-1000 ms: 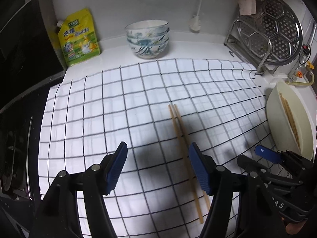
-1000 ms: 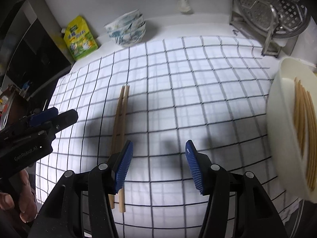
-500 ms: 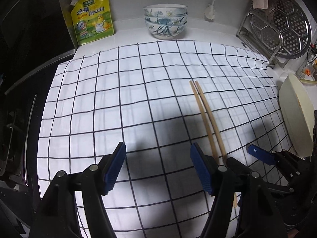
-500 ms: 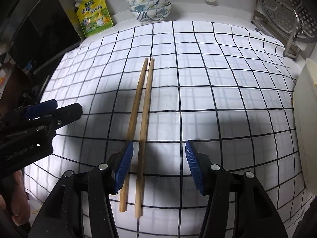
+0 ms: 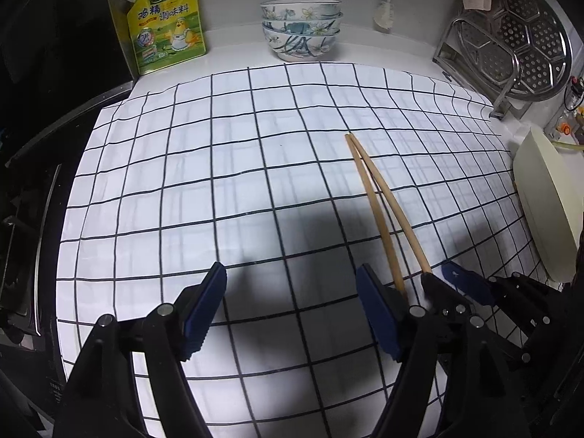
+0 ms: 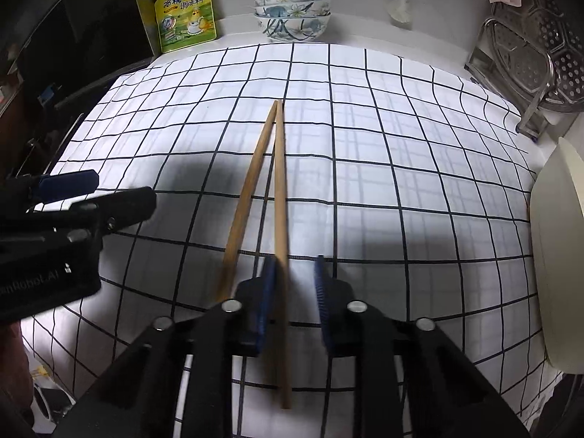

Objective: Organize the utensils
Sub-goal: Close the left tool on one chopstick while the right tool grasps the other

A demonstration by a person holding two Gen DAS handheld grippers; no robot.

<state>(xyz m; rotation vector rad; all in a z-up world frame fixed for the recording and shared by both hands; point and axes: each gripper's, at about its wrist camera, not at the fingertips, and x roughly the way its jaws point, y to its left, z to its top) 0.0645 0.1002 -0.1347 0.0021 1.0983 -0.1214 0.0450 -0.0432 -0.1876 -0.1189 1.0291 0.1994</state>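
Note:
Two wooden chopsticks (image 6: 279, 189) lie side by side on the white checked cloth (image 6: 365, 146), tips pointing away. My right gripper (image 6: 295, 292) is low over their near ends and its jaws are closing. One chopstick runs between the jaws against the left pad (image 6: 268, 292), with a gap to the other pad. The second chopstick (image 6: 241, 219) passes outside that finger. My left gripper (image 5: 290, 310) hovers open over bare cloth just left of the chopsticks (image 5: 379, 211), its jaws opening with nothing between them. The right gripper (image 5: 456, 281) shows beside it.
A cream oblong tray (image 5: 544, 200) sits at the cloth's right edge. Stacked patterned bowls (image 5: 301, 29) and a yellow seasoning pouch (image 5: 166, 25) stand at the back wall. A steel steamer rack (image 5: 511, 43) is at the back right, and a dark stove (image 5: 22, 219) on the left.
The right jaws have narrowed from wide apart to close around one chopstick, which has shifted. Both grippers have come lower over the cloth. The left jaws stand slightly wider.

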